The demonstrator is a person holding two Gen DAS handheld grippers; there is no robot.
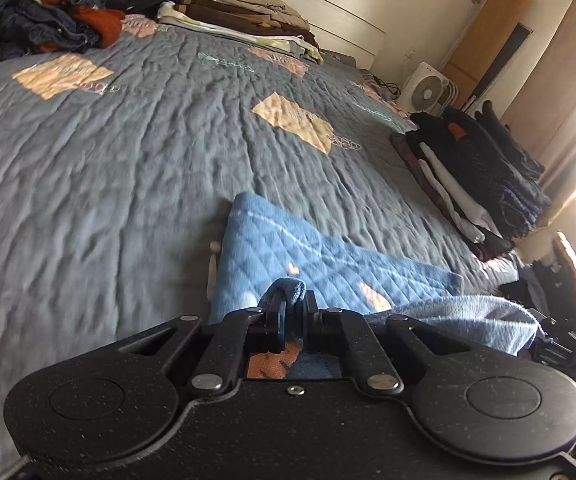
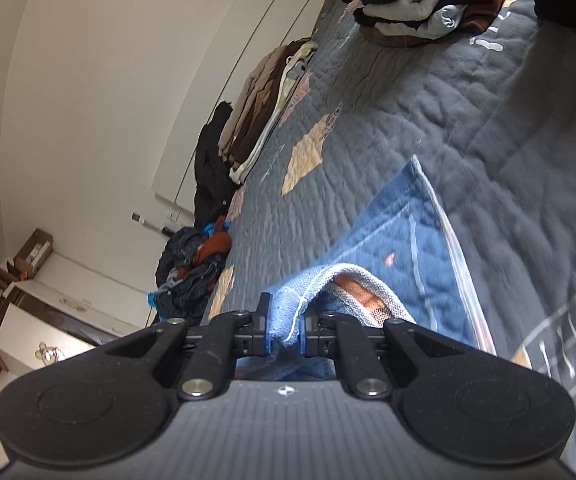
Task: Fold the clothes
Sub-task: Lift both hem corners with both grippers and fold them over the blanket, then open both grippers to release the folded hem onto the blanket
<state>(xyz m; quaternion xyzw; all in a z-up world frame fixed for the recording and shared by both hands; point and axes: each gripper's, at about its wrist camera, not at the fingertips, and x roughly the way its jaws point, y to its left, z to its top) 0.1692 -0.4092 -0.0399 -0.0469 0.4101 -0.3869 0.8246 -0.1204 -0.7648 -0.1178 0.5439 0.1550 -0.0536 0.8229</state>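
Note:
A blue quilted garment point(image 1: 308, 256) with thin white lines lies spread on the grey bedspread point(image 1: 107, 168) just ahead of me. My left gripper point(image 1: 290, 300) is shut on a bunched blue edge of it, the cloth pinched between the black fingers. In the right wrist view the same blue quilted garment point(image 2: 400, 240) stretches away over the bedspread point(image 2: 508, 128). My right gripper point(image 2: 285, 320) is shut on another folded edge, whose grey lining shows beside the jaws. The right gripper body peeks in at the far right of the left wrist view.
A folded stack of dark and white clothes point(image 1: 476, 176) sits at the bed's right edge. A beige and brown folded stack point(image 1: 243, 20) lies by the headboard. An unfolded heap of dark and orange clothes point(image 1: 39, 12) fills the far left corner. A white fan point(image 1: 428, 90) stands beyond.

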